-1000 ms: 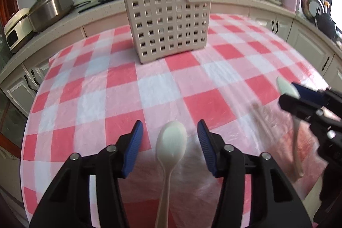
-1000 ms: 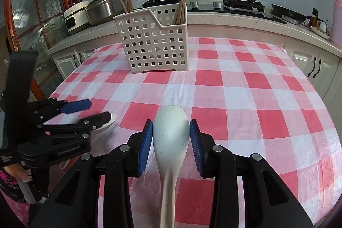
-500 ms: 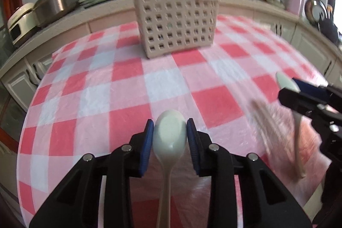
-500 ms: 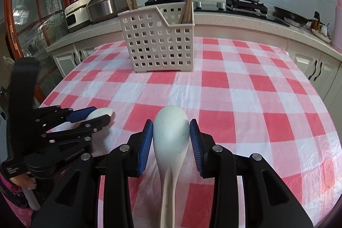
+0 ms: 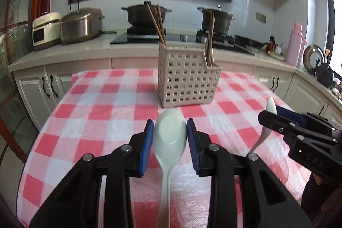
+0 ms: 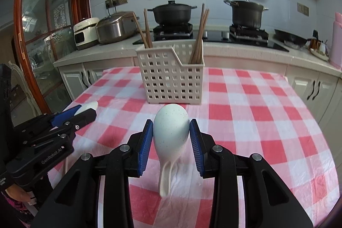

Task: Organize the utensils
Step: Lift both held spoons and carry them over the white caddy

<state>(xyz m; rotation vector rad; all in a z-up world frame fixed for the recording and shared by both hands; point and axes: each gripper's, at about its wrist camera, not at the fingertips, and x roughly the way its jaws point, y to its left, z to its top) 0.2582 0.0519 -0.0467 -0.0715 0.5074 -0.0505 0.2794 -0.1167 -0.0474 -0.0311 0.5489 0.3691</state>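
My left gripper (image 5: 170,127) is shut on a pale ceramic spoon (image 5: 170,140), bowl forward, lifted above the checked tablecloth. My right gripper (image 6: 171,127) is shut on a second pale speckled spoon (image 6: 171,134), also raised off the cloth, its handle hanging down. Each gripper shows in the other's view: the right gripper (image 5: 269,114) at the right with its spoon (image 5: 270,105), the left gripper (image 6: 86,111) at the left with its spoon's tip (image 6: 90,105). A beige perforated utensil basket (image 5: 187,83) (image 6: 171,76) stands ahead mid-table, with wooden chopsticks (image 6: 198,40) in two of its compartments.
The round table wears a red and white checked cloth (image 6: 245,104) under clear plastic. Behind it runs a counter with cabinets, rice cookers (image 5: 80,25), two black pots on a stove (image 6: 173,13), and a pink bottle (image 5: 296,44). A person's hand (image 6: 18,193) shows at lower left.
The left gripper closed on the spoon that lay between its fingers and lifted it off the cloth. Both grippers rose and tilted up, so the basket and counter sit lower in view.
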